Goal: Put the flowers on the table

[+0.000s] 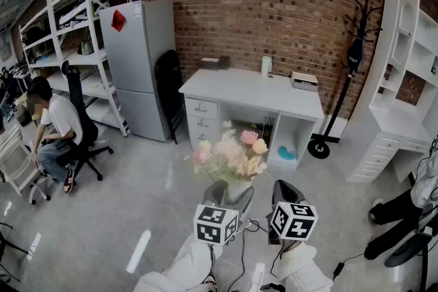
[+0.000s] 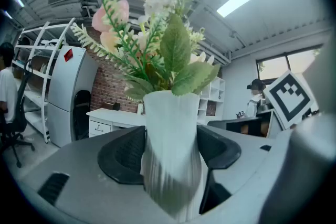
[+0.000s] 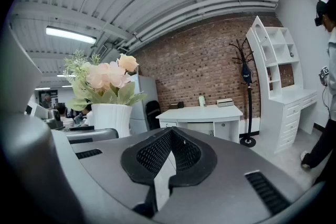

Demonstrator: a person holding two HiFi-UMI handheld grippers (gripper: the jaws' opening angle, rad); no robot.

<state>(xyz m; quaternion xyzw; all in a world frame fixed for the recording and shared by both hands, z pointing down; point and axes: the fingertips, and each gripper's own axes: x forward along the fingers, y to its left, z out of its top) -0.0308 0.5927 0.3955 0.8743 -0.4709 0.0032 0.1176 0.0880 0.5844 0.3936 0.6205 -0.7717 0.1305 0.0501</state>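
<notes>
A white ribbed vase of pink and cream flowers stands upright between the dark pads of my left gripper, which is shut on it. In the head view the flowers hang in the air over the floor, in front of the white table by the brick wall. My right gripper is just to the right of the vase, apart from it. Its jaws are shut with nothing between them, and the vase shows at their left.
On the table stand a dark box, a pale cup and a white box. A grey fridge and black chair stand left of it, a coat rack and white shelving right. A person sits far left.
</notes>
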